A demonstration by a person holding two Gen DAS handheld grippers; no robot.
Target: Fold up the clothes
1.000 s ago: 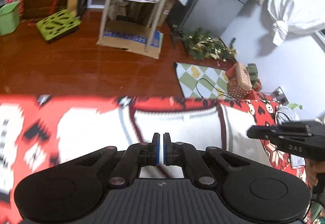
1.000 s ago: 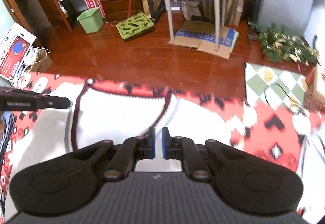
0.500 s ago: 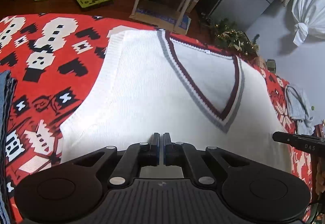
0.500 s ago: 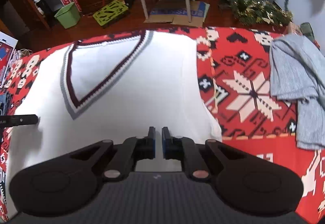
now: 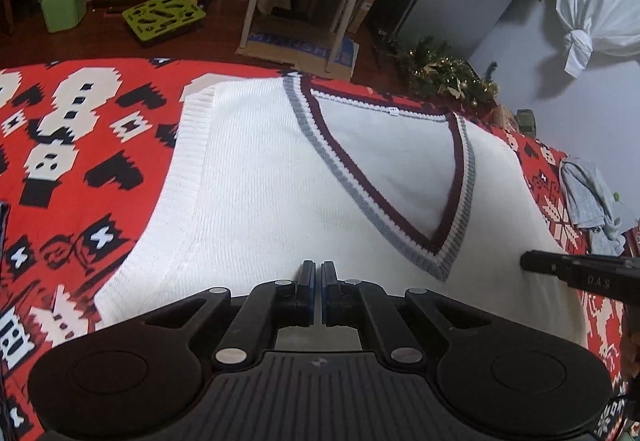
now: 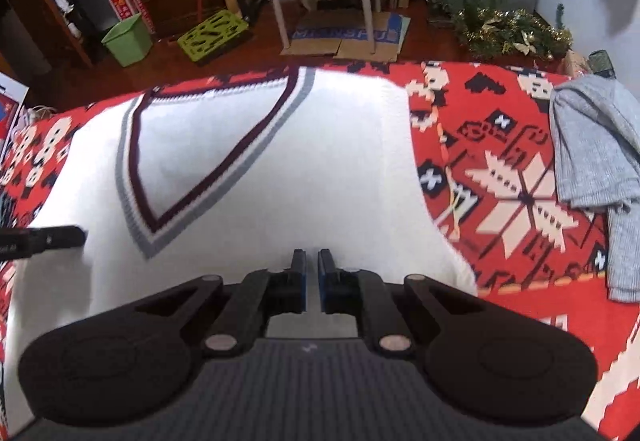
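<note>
Vest point(image 5: 260, 181) flat on blanket point(image 5: 80, 161) | left gripper point(image 5: 316, 291) pressed together | right gripper point(image 6: 311, 279) nearly closed, gripping nothing visible

White knitted sleeveless V-neck vest point(image 5: 280, 193): lies flat, face up, unfolded, on the red patterned blanket point(image 5: 80, 145). Neckline trimmed in maroon and grey stripes. Ribbed armholes. Collar points away from the viewer.

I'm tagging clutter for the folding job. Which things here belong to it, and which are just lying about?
Job:
white V-neck vest, spread flat
grey garment on the red patterned blanket
left hand-held gripper
right hand-held gripper

Lying about:
green bin
green crate
cardboard
tinsel garland
</note>
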